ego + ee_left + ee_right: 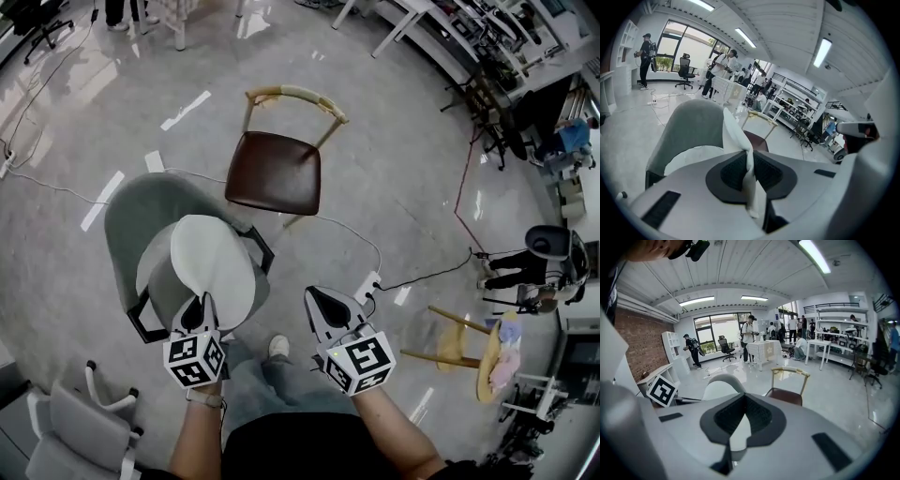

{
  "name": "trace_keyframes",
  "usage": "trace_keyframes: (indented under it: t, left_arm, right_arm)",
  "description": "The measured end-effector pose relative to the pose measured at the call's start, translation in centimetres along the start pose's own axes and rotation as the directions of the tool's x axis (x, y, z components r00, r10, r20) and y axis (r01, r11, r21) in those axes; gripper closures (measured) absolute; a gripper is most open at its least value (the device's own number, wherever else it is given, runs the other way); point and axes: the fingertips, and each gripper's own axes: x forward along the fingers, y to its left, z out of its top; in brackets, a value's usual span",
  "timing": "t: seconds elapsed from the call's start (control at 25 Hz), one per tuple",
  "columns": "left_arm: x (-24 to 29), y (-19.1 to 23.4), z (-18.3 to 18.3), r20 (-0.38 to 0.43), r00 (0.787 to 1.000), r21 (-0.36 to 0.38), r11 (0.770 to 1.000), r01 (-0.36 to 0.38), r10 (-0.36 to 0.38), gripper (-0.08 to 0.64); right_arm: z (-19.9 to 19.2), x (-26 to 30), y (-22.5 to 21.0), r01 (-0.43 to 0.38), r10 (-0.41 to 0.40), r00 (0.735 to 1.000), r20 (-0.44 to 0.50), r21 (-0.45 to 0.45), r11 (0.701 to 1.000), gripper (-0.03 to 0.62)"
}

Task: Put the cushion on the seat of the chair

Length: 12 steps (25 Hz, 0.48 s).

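A round white cushion (211,262) hangs tilted over the seat of a grey armchair (141,211), its far edge low near the seat. My left gripper (199,305) is shut on the cushion's near edge. In the left gripper view the white cloth (733,131) is pinched between the black pads and rises in front of the chair's grey back (693,126). My right gripper (314,298) hovers to the right of the armchair, shut with nothing in it. In the right gripper view the armchair's back (723,379) shows just past the jaws.
A wooden chair with a brown seat (274,171) stands beyond the armchair. A white power strip (367,284) and cables lie on the floor at the right. There is a yellow stool (459,342) at the right and another grey chair (80,431) at the bottom left.
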Motion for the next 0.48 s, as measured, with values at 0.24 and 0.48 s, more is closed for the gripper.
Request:
trace_keyframes:
  t: [0.24, 0.48]
  left_arm:
    - [2.8, -1.2, -0.8, -0.029, 0.999, 0.007, 0.999, 0.036, -0.035, 0.512]
    - [4.6, -2.0, -0.8, -0.023, 0.996, -0.074, 0.994, 0.079, -0.081, 0.512]
  right_arm:
    - [-0.9, -0.7, -2.1, 0.063, -0.063, 0.998, -0.016, 0.026, 0.998, 0.584]
    - [-1.8, -1.1, -3.2, 0.109, -0.108, 0.994, -0.031, 0.052, 0.993, 0.584]
